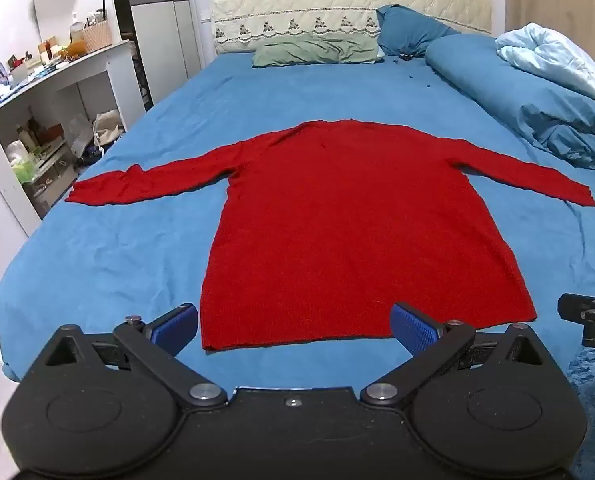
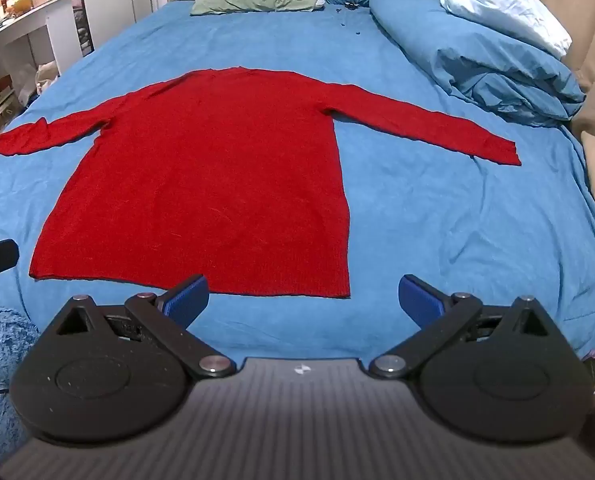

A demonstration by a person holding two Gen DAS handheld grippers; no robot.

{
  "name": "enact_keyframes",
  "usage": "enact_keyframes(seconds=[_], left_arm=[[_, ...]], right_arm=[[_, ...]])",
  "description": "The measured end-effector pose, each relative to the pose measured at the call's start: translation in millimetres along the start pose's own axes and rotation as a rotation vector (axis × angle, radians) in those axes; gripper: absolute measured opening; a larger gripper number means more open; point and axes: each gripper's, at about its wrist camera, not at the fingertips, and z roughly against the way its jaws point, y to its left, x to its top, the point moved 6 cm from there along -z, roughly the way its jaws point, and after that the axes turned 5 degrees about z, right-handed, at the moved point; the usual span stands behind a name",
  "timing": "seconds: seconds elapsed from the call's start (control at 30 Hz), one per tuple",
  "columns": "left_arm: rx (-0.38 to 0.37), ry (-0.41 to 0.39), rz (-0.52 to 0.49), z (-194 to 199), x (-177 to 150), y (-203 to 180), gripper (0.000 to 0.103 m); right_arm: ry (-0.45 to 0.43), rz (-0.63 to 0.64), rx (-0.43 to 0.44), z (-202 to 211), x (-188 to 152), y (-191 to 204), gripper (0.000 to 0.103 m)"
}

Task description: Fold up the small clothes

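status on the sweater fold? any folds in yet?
Done: the red sweater lies flat on the blue bedsheet, both sleeves spread out. In hand: nothing; the left gripper and right gripper are open, short of the hem. Left: every fold, sleeves and body.

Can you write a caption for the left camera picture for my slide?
Open left claw hovers at the hem of a red sweater spread flat, sleeves out, on a blue bed.
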Motion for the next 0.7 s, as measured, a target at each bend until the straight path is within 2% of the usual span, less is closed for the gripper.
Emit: enact_keyframes(seconds=[0.07, 0.47, 0.7], left_arm=[[0.009, -0.024, -0.014, 5.4, 2.4, -1.7, 0.103], [-0.017, -0.021, 0.015, 5.9, 3.0, 3.3, 0.103], [-0.017, -0.022, 0.015, 6.8, 3.1, 3.1, 0.103]], right_arm=[[-0.002, 0.000, -0.002, 0.8, -0.8, 0.4, 0.103], [0.007, -0.027, 0.014, 4.9, 9.8, -2.8, 0.103], [-0.003, -0.024, 0.016, 4.2, 0.3, 0.4, 0.103]])
